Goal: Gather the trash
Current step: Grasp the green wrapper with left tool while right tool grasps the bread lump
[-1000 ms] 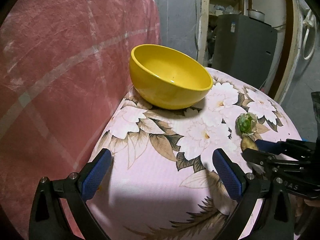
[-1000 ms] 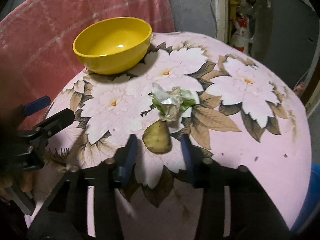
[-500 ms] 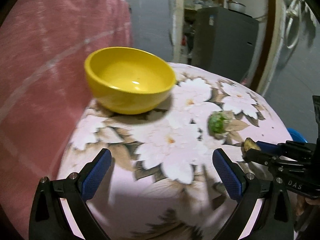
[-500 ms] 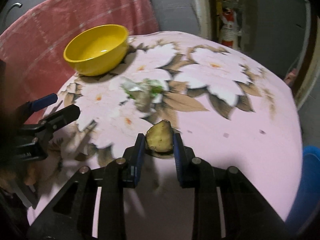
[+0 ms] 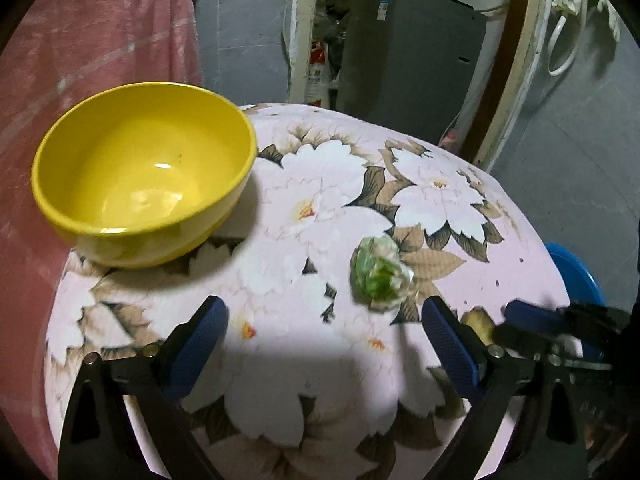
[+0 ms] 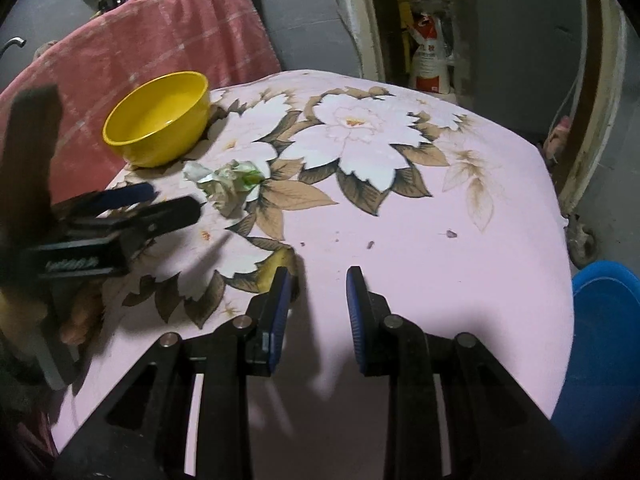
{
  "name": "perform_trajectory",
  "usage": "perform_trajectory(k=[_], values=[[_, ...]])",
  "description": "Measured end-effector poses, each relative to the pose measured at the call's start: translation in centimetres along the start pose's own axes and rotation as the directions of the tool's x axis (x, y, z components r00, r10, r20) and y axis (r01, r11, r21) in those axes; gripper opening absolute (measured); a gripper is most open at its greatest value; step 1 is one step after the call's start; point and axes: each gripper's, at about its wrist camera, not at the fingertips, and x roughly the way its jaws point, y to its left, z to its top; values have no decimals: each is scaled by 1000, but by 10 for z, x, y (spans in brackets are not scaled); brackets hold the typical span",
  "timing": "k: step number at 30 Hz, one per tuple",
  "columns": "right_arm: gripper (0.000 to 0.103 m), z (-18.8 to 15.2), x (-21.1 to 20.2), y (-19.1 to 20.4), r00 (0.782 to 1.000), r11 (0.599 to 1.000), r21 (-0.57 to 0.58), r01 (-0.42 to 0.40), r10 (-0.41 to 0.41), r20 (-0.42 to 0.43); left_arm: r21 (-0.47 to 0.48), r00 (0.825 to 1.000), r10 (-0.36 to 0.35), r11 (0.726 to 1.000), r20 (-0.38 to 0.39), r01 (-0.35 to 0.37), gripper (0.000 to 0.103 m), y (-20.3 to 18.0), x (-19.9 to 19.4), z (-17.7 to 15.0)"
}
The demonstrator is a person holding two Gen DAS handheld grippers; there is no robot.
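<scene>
A crumpled green-and-white wrapper (image 5: 380, 276) (image 6: 230, 182) lies on the pink floral tablecloth (image 5: 320, 184) (image 6: 420, 232), right of a yellow bowl (image 5: 144, 184) (image 6: 160, 120). My left gripper (image 5: 324, 332) (image 6: 172, 200) is open and empty, just short of the wrapper. My right gripper (image 6: 318, 300) is open with nothing between its pads. A brownish peel scrap (image 5: 478, 322) (image 6: 280, 260) lies just left of the right gripper's left finger (image 6: 278, 312). In the left wrist view the right gripper (image 5: 536, 322) shows beside that scrap.
A blue bucket (image 6: 600, 340) (image 5: 576, 276) stands on the floor past the table's right edge. A pink blanket (image 5: 80, 60) (image 6: 160, 36) hangs behind the bowl. A grey cabinet (image 5: 408, 52) and a white sack (image 6: 432, 64) stand beyond the table.
The right gripper held the peel scrap half a second ago; now its jaws are wider and the scrap lies beside its left finger. Both grippers shifted right, and the left drew nearer the wrapper.
</scene>
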Motion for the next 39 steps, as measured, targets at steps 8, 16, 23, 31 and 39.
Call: perform_trajectory(k=[8,16,23,31,39], values=[[41,-1,8,15,999,999,-37,-29,28,-20,-6,998,-60,998,-19,60,63,0,13,10],[42,2,19,22,999,998,-66,-15,12,-53,-44,993,-115,993,-32,113,35,1,17,20],[40,6,23,26,998,997,-78,7,-11,-57,-91,989,-146,986,-36,142,19,7,16,21],[39,-4,6,17,1000,1000,-25,0,0,-7,-99,988,-157,983,-5,156,17,-1,-6,3],[39,-22,-45,1,984,996,89,-24,8,177,-101,975,-181,976,127,194,16,-17,-50,-15]])
